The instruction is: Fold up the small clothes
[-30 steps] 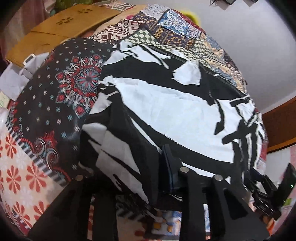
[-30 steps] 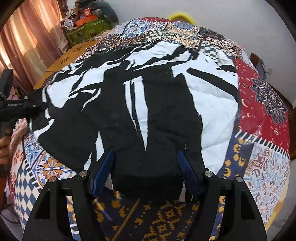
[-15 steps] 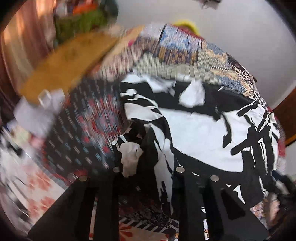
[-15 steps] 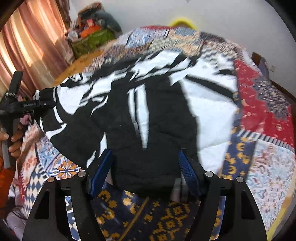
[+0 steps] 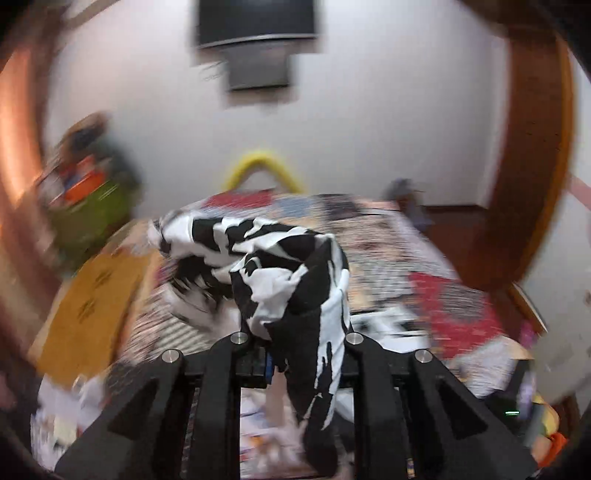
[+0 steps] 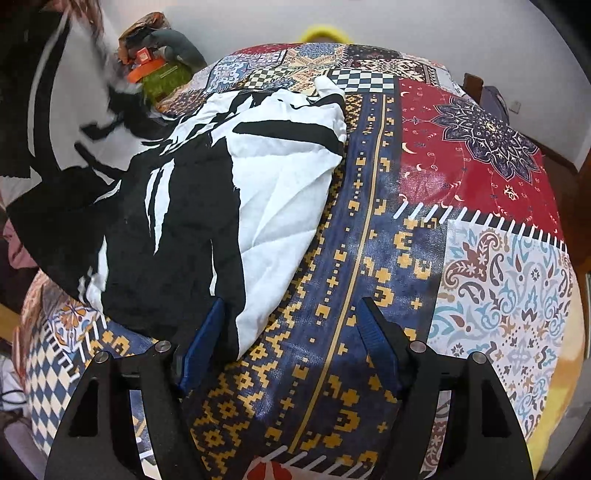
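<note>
A black-and-white patterned garment (image 6: 184,206) lies rumpled on the left half of a patchwork bedspread (image 6: 480,258). My left gripper (image 5: 295,343) is up off the bed, its jaws closing on a bunched fold of the garment (image 5: 288,280), which hangs between and below the fingers. The left wrist view is motion-blurred. That raised part shows at the upper left of the right wrist view as lifted cloth (image 6: 55,92). My right gripper (image 6: 291,314) stands open low over the bedspread. The garment's near edge touches its left finger (image 6: 207,332), with bare bedspread between the pads.
A wooden board (image 5: 92,306) lies at the bed's left side. A green bag (image 6: 166,74) with clutter sits at the far left corner, a yellow hoop (image 5: 264,166) beyond the bed. A dark screen (image 5: 255,22) hangs on the wall; a wooden door frame (image 5: 532,147) stands right.
My left gripper shut on the garment's corner and rose fast, rolling, lifting the cloth off the bed. The garment slid left, out from between the right fingers. The right gripper shifted slightly.
</note>
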Demonstrator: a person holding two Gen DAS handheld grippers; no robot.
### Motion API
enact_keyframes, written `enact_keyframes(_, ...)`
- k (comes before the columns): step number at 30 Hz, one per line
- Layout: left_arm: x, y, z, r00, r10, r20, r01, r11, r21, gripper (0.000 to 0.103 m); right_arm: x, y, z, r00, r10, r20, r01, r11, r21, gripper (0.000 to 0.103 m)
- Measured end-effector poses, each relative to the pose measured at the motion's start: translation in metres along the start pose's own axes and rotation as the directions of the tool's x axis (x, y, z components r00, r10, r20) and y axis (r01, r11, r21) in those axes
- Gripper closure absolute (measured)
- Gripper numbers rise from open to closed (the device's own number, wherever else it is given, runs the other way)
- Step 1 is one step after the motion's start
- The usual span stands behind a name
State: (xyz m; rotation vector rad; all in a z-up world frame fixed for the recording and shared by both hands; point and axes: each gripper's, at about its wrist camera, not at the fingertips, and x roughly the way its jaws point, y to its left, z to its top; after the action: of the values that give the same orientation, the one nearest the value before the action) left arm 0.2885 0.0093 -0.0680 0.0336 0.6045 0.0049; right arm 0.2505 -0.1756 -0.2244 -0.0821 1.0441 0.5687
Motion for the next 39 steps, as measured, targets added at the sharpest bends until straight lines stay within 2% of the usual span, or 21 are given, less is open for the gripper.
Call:
enact_keyframes(3,0.021,-0.058,-0.017,0.992,-0.098,-0.084,0.107,0.988,0.11,0.084,0.001,0.003,0.002,1.0,0.004,-0.003,-0.004,1.0,0.002,0.033)
enact_keyframes(5,0.049,-0.088,-0.047,0.972,-0.131,-0.196,0.164,0.974,0.159,0.086,0.001,0.002,0.003,1.0,0.006,-0.003,-0.006,1.0,0.0,0.033)
enact_keyframes(6,0.059,-0.094,-0.06,0.96,-0.143,-0.241,0.184,0.97,0.159,0.087,0.0,0.001,0.003,1.0,0.011,-0.004,-0.011,1.0,0.003,0.033)
enact_keyframes(8,0.088,-0.102,-0.091,0.916,-0.166,-0.365,0.227,0.965,0.13,0.089,-0.004,-0.004,0.0,1.0,0.012,-0.009,-0.012,1.0,0.009,0.033)
enact_keyframes(10,0.101,-0.1,-0.111,0.889,-0.176,-0.423,0.241,0.965,0.104,0.089,-0.007,-0.004,-0.002,1.0,0.016,-0.01,-0.016,1.0,0.01,0.033)
enact_keyframes(14,0.103,-0.096,-0.121,0.871,-0.195,-0.451,0.249,0.966,0.064,0.089,-0.011,-0.006,-0.006,1.0,0.014,-0.01,-0.014,1.0,0.003,0.033)
enact_keyframes(16,0.098,-0.092,-0.116,0.875,-0.199,-0.441,0.25,0.966,0.061,0.083,-0.011,-0.007,-0.006,1.0,0.013,-0.011,-0.013,1.0,0.003,0.033)
enact_keyframes(17,0.093,-0.091,-0.113,0.882,-0.193,-0.43,0.248,0.966,0.075,0.072,-0.012,-0.007,-0.006,1.0,0.012,-0.01,-0.012,1.0,0.006,0.033)
enact_keyframes(18,0.088,-0.089,-0.111,0.891,-0.183,-0.416,0.243,0.965,0.096,0.054,-0.013,-0.007,-0.006,1.0,0.01,-0.008,-0.01,1.0,0.009,0.033)
enact_keyframes(20,0.072,-0.095,-0.106,0.911,-0.176,-0.372,0.241,0.961,0.135,0.033,-0.018,-0.007,-0.008,1.0,0.005,0.0,-0.005,1.0,0.012,0.033)
enact_keyframes(23,0.044,-0.092,-0.1,0.936,-0.183,-0.301,0.241,0.956,0.165,0.028,-0.032,-0.004,-0.012,1.0,-0.011,0.027,0.011,1.0,0.003,0.033)
enact_keyframes(26,0.027,-0.075,-0.09,0.952,-0.175,-0.252,0.214,0.967,0.139,0.021,-0.049,-0.006,-0.011,0.997,-0.034,0.062,0.034,0.999,-0.005,0.033)
enact_keyframes(30,0.025,-0.04,-0.077,0.973,-0.106,-0.207,0.127,0.988,0.091,0.015,-0.071,-0.011,-0.006,0.991,-0.063,0.12,0.065,0.998,-0.012,0.033)
enact_keyframes(32,0.033,-0.022,-0.079,0.973,-0.072,-0.22,0.086,0.995,0.058,0.014,-0.081,-0.013,-0.002,0.987,-0.071,0.142,0.073,0.997,-0.003,0.033)
enact_keyframes(34,0.045,-0.004,-0.085,0.965,-0.059,-0.255,0.065,0.998,0.014,0.014,-0.09,-0.013,0.003,0.983,-0.063,0.17,0.062,0.998,0.011,0.033)
enact_keyframes(37,0.07,0.017,-0.103,0.941,-0.028,-0.336,0.019,0.999,-0.032,0.014,-0.094,0.0,0.018,0.979,-0.039,0.198,0.038,0.999,0.009,0.033)
enact_keyframes(39,0.083,0.023,-0.118,0.921,-0.037,-0.387,0.017,0.998,-0.054,0.014,-0.092,0.009,0.025,0.978,-0.014,0.207,0.016,1.0,-0.006,0.033)
